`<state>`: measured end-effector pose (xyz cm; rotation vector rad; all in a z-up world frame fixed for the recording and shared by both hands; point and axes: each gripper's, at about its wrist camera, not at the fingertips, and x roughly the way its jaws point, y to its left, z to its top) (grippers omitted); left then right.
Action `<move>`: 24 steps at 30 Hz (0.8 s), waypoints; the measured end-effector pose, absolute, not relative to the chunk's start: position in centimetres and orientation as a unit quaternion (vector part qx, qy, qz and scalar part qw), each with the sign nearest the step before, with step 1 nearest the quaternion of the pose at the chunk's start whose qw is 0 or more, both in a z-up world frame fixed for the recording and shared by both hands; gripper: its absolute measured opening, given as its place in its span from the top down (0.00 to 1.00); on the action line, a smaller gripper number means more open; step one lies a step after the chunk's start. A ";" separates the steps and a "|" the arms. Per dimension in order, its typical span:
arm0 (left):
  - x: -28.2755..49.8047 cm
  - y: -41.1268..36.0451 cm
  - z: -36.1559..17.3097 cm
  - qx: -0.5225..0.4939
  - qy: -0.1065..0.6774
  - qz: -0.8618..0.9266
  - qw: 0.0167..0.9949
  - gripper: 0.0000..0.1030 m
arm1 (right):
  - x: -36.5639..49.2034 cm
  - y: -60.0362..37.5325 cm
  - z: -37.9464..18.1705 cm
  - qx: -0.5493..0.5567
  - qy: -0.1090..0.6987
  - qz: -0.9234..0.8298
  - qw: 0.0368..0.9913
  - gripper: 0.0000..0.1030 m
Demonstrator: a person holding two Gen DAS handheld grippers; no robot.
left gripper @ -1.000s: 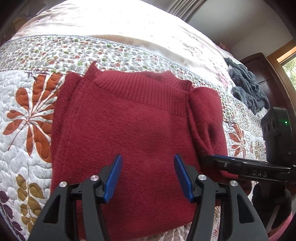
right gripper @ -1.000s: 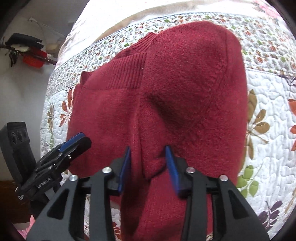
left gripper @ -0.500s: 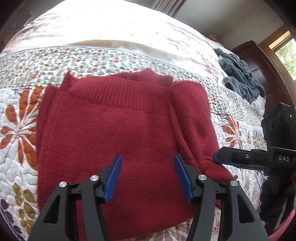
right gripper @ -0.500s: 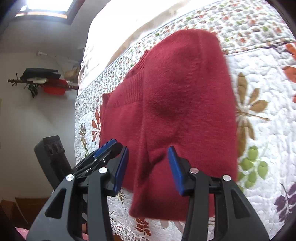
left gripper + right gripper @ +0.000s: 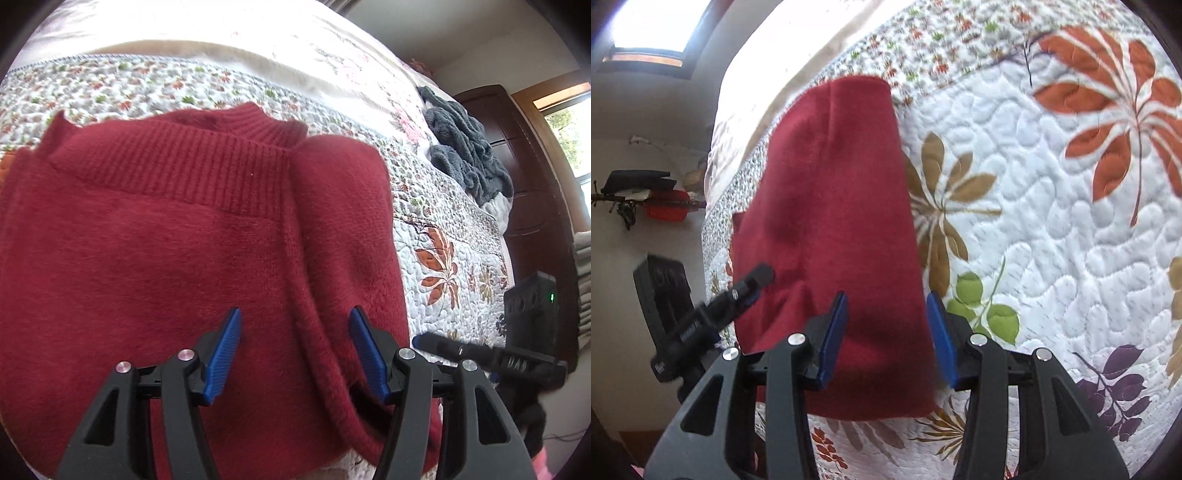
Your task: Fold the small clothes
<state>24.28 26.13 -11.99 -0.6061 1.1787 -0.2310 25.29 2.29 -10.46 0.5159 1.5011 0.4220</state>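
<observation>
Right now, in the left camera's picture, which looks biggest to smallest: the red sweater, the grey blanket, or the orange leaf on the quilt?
1. Red sweater, largest by far.
2. Grey blanket, though it lies farther away.
3. Orange leaf, smallest.

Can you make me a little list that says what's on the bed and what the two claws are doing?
clothing: red knitted sweater, partly folded, ribbed collar at far end
surface: white quilted bedspread with leaf pattern
other item: grey fluffy cloth lying further back
left claw: open, over the sweater
right claw: open, at the sweater's near edge
</observation>
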 end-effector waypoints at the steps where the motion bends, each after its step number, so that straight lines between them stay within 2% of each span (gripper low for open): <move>1: 24.5 26.1 -12.2 -0.289 0.547 -0.110 0.778 0.41 | 25.2 2.4 -10.7 0.228 0.670 0.191 0.680 0.57; 10: 27.5 24.5 -13.3 -0.334 0.545 -0.142 0.756 0.42 | 24.9 2.1 -11.7 0.227 0.670 0.207 0.676 0.54; 11: 27.8 24.3 -13.3 -0.337 0.543 -0.142 0.756 0.46 | 24.8 1.7 -11.7 0.227 0.670 0.208 0.676 0.53; 12: 28.0 24.3 -13.2 -0.341 0.540 -0.142 0.756 0.57 | 24.8 1.4 -11.7 0.228 0.669 0.208 0.676 0.53; 13: 28.2 24.3 -13.2 -0.343 0.537 -0.140 0.758 0.60 | 24.8 1.1 -11.6 0.229 0.668 0.208 0.677 0.53; 15: 28.6 24.2 -13.2 -0.346 0.536 -0.136 0.758 0.83 | 24.7 0.4 -11.4 0.229 0.665 0.208 0.680 0.53; 24: 26.7 25.1 -9.6 -0.364 0.464 -0.164 0.791 0.86 | 25.1 -1.6 -10.3 0.237 0.650 0.200 0.694 0.53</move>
